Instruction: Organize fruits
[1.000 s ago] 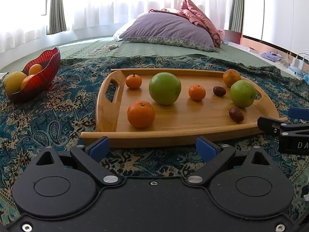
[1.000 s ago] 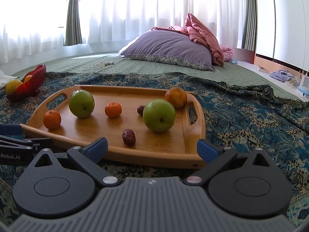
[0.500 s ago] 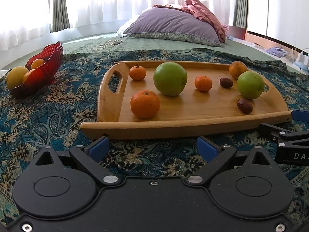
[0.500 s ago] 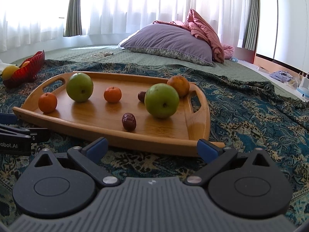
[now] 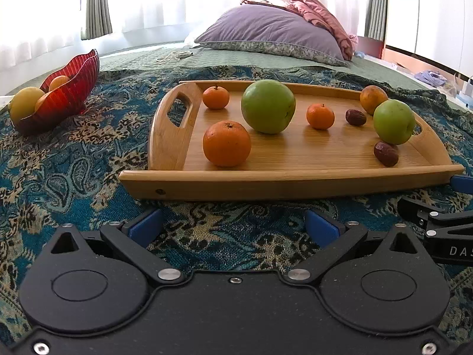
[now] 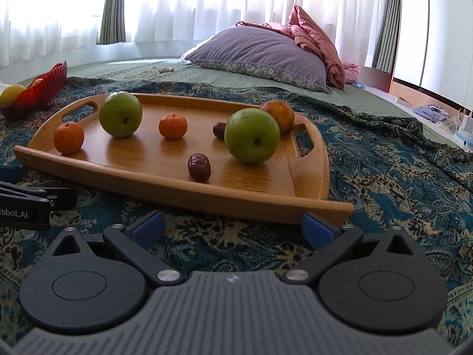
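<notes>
Since a second ago both claws have drawn closer to the oval wooden tray [image 5: 283, 177], which now fills more of each view, its near rim just ahead of the blue fingertips. The left claw [image 5: 233, 224] is opening, its jaws spread wide over the blue paisley blanket [image 5: 74, 177] with nothing between them; the right claw [image 6: 233, 226] also stands wide and holds nothing. Ahead of the left claw on the tray lie a large orange [image 5: 226, 143], a big green apple [image 5: 268, 106], two small tangerines [image 5: 320, 116], two brown dates [image 5: 385, 153], a second green apple [image 5: 394, 121] and a yellowish orange fruit [image 5: 373, 99] partly hidden behind it. Far to the left, the ribbed red glass bowl [image 5: 68, 91] half hides its yellow and orange fruit. The right claw is cut off at the left view's right edge.
</notes>
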